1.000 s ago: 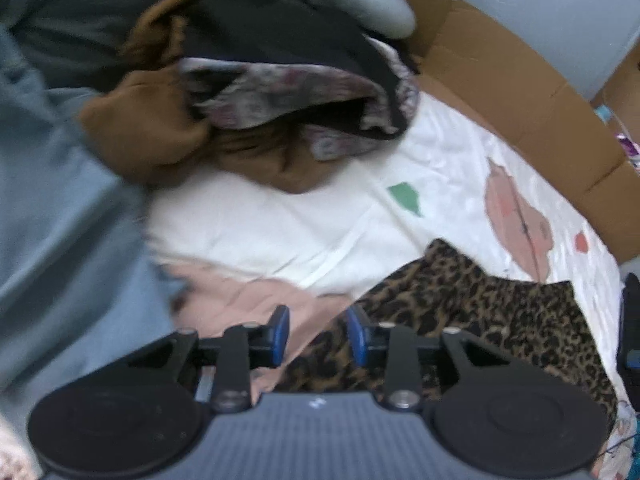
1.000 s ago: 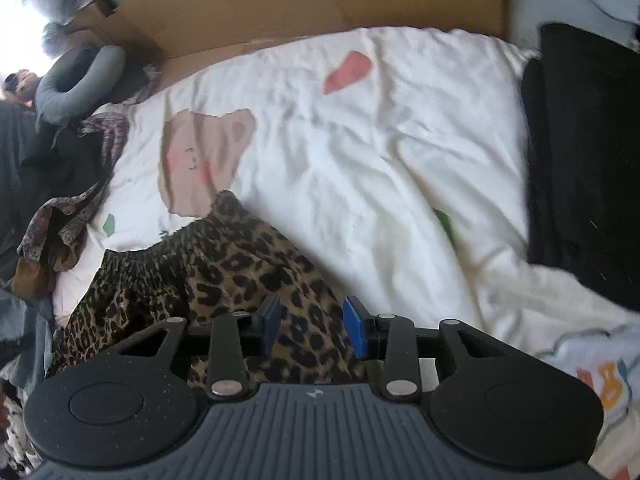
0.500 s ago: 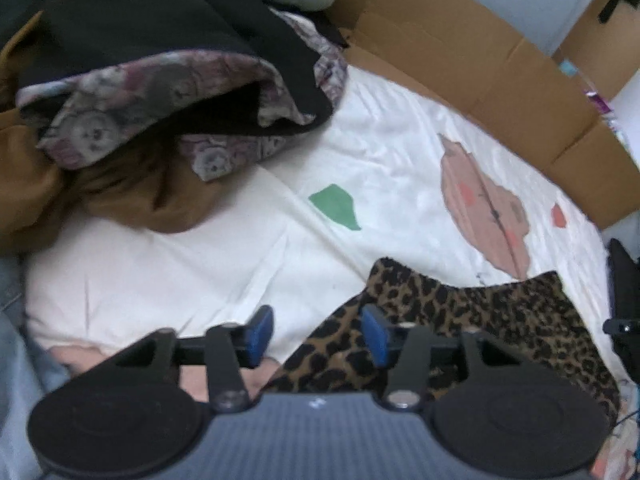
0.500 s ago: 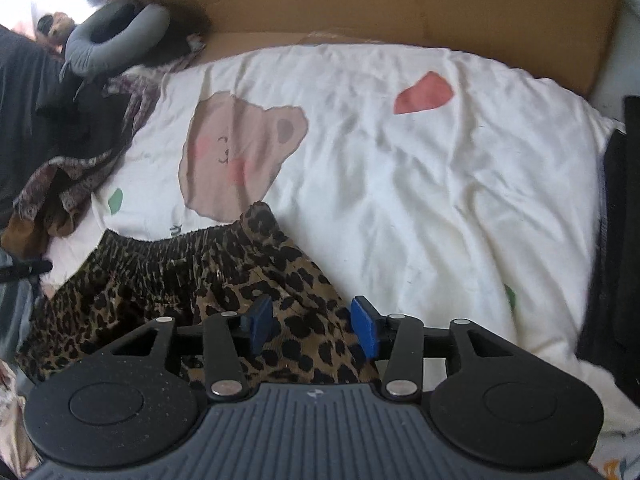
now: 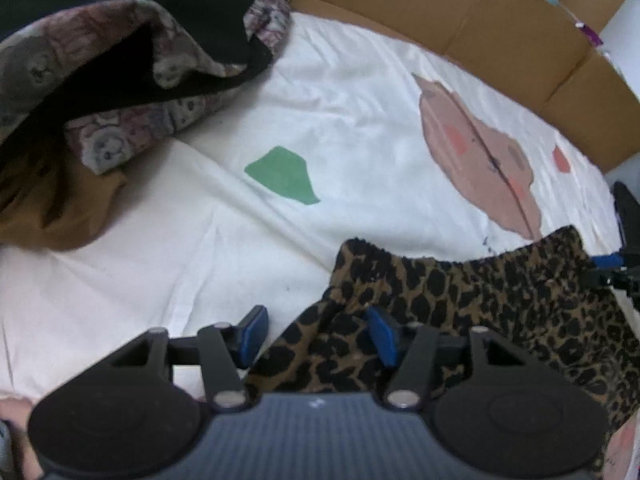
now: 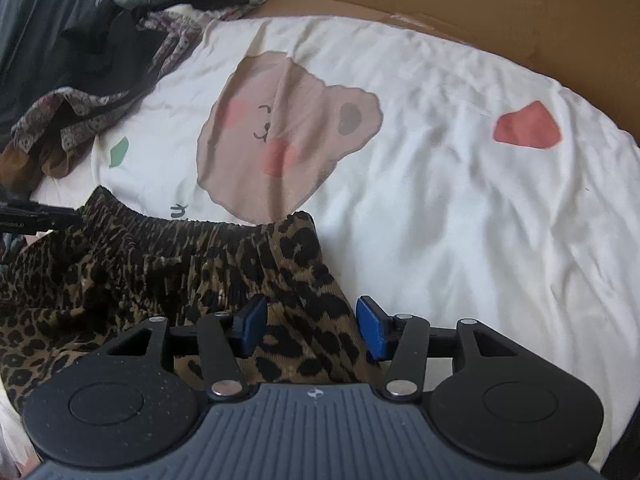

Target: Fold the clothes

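Between the wide-spread fingers of the left claw [image 5: 316, 336] and right claw [image 6: 312, 328] lies the leopard-print garment [image 6: 160, 264], spread on the bear-print bedsheet [image 6: 440, 208], untouched; heaped clothes [image 5: 120, 64] sit beyond.

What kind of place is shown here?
Probably a bedroom: a white bedsheet with a bear print, a heap of clothes, and cardboard boxes behind.

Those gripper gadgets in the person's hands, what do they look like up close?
Both look alike. The left gripper and right gripper each have two blue finger pads on black linkage arms with silver pivot screws, two round black discs at the sides, and a ribbed grey-blue body with a small white mark.
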The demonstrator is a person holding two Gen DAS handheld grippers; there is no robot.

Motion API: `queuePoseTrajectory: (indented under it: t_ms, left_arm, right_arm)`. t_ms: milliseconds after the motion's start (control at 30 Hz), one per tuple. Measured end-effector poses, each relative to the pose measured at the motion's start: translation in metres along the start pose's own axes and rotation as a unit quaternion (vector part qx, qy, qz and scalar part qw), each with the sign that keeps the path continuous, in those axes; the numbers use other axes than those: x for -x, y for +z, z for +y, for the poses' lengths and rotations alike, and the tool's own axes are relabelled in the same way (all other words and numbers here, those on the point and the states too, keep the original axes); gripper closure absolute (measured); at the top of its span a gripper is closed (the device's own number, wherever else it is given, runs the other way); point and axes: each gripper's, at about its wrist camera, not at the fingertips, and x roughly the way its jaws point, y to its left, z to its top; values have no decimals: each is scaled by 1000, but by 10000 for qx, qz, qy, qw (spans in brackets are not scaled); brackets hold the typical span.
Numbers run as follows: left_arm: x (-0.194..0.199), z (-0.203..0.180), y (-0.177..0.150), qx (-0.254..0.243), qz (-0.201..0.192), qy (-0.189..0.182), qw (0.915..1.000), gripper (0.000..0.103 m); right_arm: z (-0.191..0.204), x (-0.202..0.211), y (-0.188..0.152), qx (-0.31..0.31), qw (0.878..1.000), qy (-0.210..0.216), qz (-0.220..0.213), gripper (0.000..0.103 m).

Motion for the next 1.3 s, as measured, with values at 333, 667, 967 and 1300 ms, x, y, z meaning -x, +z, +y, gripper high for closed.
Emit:
queuePoseTrajectory:
  t_ms: [333, 667, 967, 1300]
  left_arm:
    - [-9, -4, -3, -339, 315, -272, 9986, 74]
    - [12, -22, 16, -471, -331, -311, 9979, 96]
    - [13, -34, 59, -587, -736, -199, 9954, 97]
    - [1, -42, 104, -595, -927, -100, 9939, 97]
  right_arm:
    - [0, -12, 0, -91, 9998, 185, 4, 90]
    - [-7, 26, 2, -442, 9979, 73, -466, 97]
    - [-18, 40, 34, -528, 9947, -154, -864, 97]
    - [-43, 45, 86, -563, 9916, -322, -1121, 97]
